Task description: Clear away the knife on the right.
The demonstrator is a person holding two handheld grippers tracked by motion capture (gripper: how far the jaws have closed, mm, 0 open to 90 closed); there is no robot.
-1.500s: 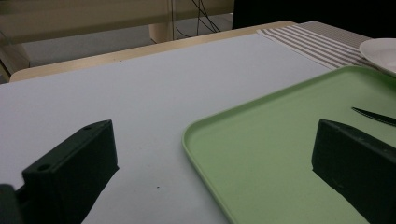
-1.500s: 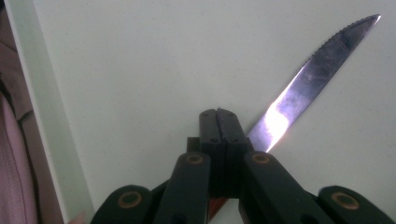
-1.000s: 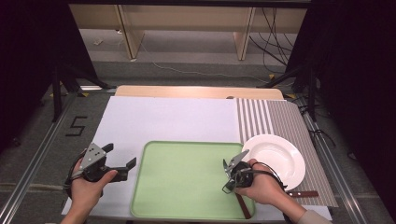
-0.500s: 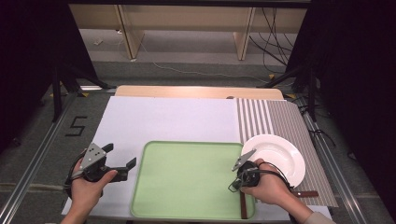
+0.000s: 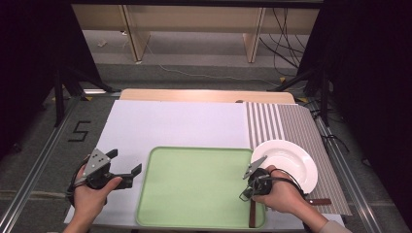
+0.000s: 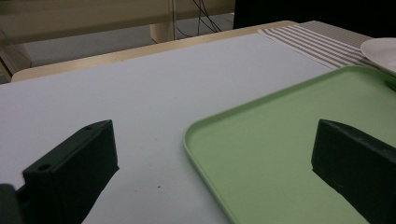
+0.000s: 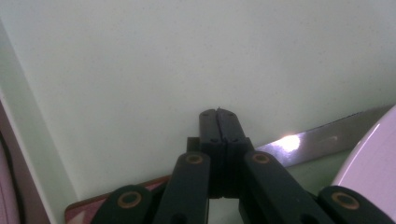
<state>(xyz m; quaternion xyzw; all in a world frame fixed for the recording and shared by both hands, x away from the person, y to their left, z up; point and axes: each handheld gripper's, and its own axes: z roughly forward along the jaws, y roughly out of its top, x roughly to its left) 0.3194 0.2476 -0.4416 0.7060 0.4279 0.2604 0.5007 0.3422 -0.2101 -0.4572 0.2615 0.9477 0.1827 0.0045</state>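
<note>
The right gripper, its jaws pressed together on a brown-handled steel knife, hung over the pale green plastic tray beside the white plate, while the left gripper stood wide open and empty.

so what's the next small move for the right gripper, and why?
Probably open the right gripper and settle it astride the knife. Its jaws stand shut tip to tip, and the knife on the green tray runs across behind them; whether it is pinched can't be told. The left gripper sits open beside the tray, holding nothing.
</note>
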